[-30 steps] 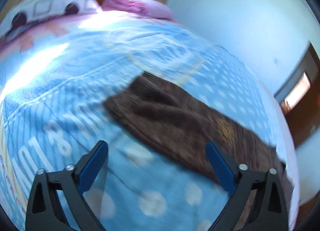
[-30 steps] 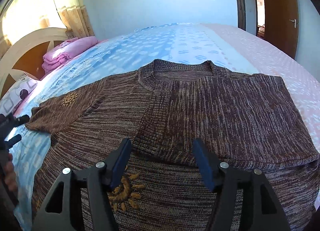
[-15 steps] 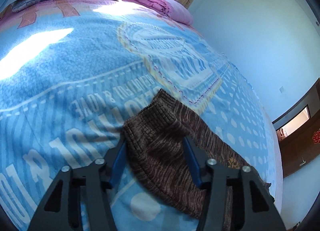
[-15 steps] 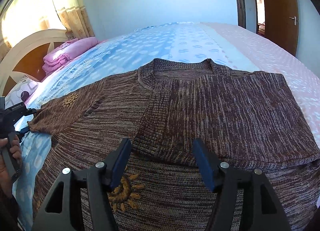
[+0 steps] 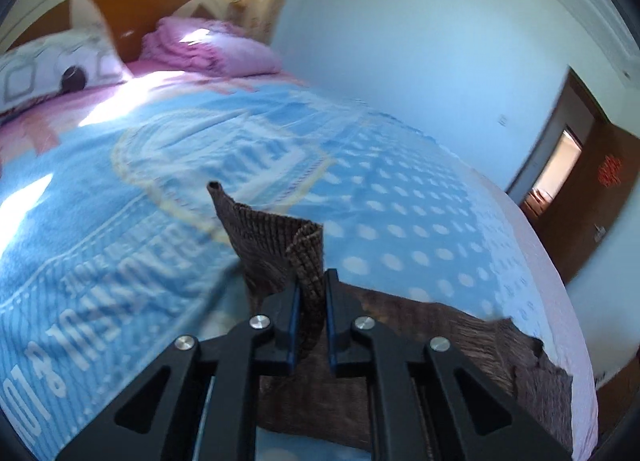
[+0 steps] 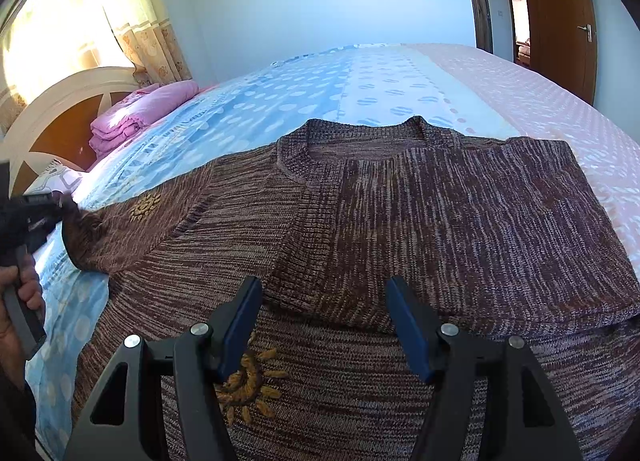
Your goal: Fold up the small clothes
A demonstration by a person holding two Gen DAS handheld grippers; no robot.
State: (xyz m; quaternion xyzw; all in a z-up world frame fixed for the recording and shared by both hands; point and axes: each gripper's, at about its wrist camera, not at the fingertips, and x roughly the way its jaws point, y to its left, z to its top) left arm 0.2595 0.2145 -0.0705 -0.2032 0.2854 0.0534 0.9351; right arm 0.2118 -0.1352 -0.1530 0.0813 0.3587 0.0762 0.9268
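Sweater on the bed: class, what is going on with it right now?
A person is folding a brown sweater spread on a bed. The left gripper has its jaws shut on the cuff of one sleeve, lifted off the blanket. The right gripper hovers open above the sweater's middle, gripping nothing. The other sleeve already lies folded across the chest.

The sweater [image 6: 400, 221] runs off the frame's bottom edge; the bedspread [image 5: 120, 189] print is blurred.

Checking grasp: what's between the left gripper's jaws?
Left wrist view: the brown sweater's sleeve cuff sits pinched between the left gripper jaws, nothing else.
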